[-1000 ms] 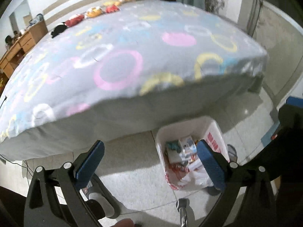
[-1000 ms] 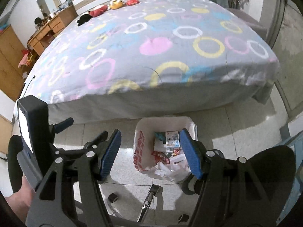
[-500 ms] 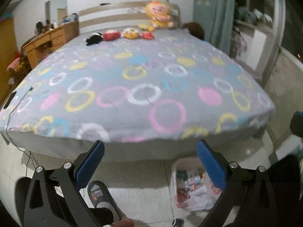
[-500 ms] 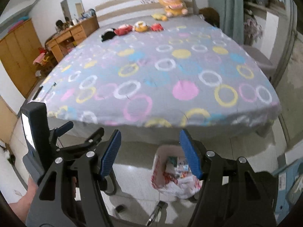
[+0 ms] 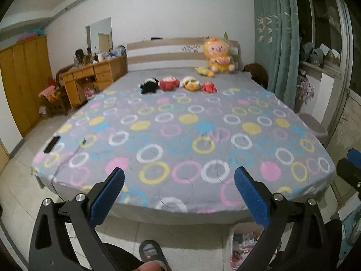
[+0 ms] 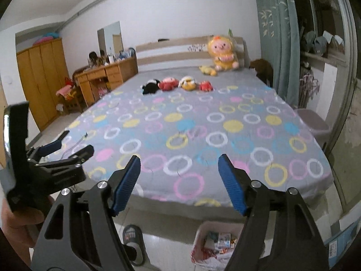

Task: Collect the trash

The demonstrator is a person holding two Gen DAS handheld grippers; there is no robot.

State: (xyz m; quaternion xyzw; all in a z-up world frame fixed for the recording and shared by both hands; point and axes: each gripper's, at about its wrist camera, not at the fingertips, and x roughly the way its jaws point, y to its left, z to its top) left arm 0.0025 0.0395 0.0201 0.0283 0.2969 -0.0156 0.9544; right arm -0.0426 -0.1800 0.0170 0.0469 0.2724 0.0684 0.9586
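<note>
Bedroom now fills both views: grey bedspread with coloured rings point(image 5: 180, 135), plush toys near the headboard; a second ago both cameras looked down into the white plastic-lined trash bin point(image 6: 216, 246), which has since slid to the bottom edge, on the floor at the bed's foot; left gripper point(image 5: 178, 194) and right gripper point(image 6: 179, 180) both spread wide, empty; judgement: deposit done, scanning for more trash.

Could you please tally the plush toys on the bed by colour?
Yellow: 3 (big doll, flat toy, round toy)
Red: 2 (left, right)
Black: 1
Total: 6
</note>
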